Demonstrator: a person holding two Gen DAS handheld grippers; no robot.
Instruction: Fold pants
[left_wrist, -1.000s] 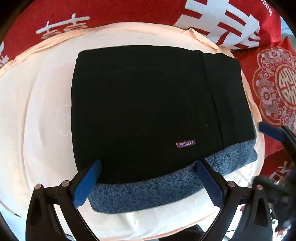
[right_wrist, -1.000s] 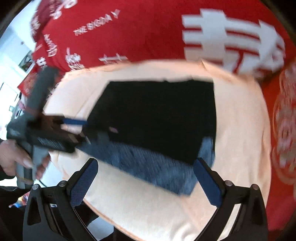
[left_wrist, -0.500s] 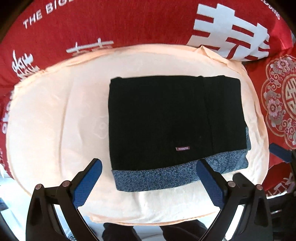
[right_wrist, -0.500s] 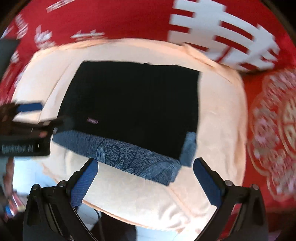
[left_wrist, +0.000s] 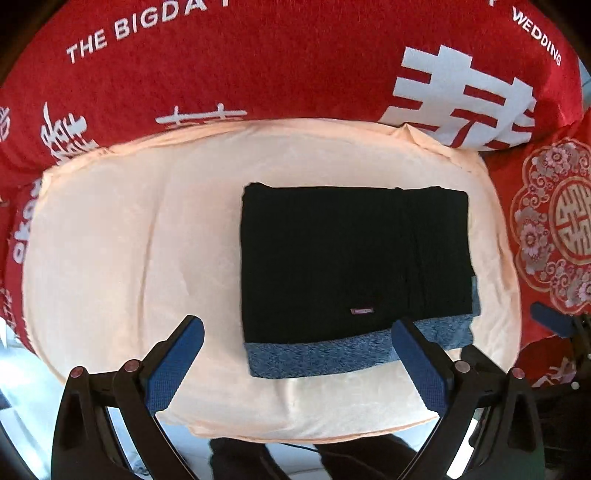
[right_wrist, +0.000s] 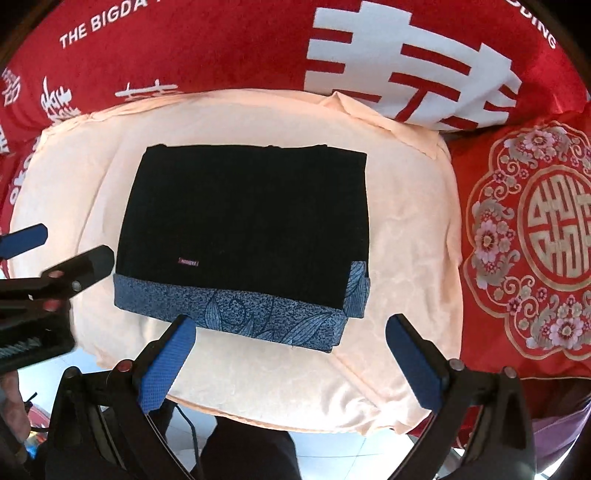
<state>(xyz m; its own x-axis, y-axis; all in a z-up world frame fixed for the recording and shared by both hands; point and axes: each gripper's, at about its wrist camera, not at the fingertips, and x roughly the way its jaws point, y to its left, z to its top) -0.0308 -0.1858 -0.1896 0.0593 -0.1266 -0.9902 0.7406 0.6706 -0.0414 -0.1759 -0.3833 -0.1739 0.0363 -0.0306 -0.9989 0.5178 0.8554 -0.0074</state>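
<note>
The pants (left_wrist: 351, 258) lie folded into a black rectangle with a small label. A blue patterned band shows along the near edge and right corner. They rest flat on a peach cushion (left_wrist: 129, 240). My left gripper (left_wrist: 297, 326) hovers open above the cushion's near edge, with nothing between its blue pads. My right gripper (right_wrist: 291, 325) is also open and empty, held back from the pants (right_wrist: 251, 214). In the right wrist view the left gripper (right_wrist: 62, 249) stands open at the left, off the pants' left edge.
A red blanket (left_wrist: 258, 55) with white lettering lies behind the cushion. A red embroidered pillow (right_wrist: 535, 229) sits to the right. A hand (right_wrist: 11, 406) holds the left gripper's handle. Pale floor shows below the cushion's (right_wrist: 406, 229) front edge.
Both grippers have drawn back from the pants, which now look smaller and farther away. The pants lie still, untouched. Both grippers stay open.
</note>
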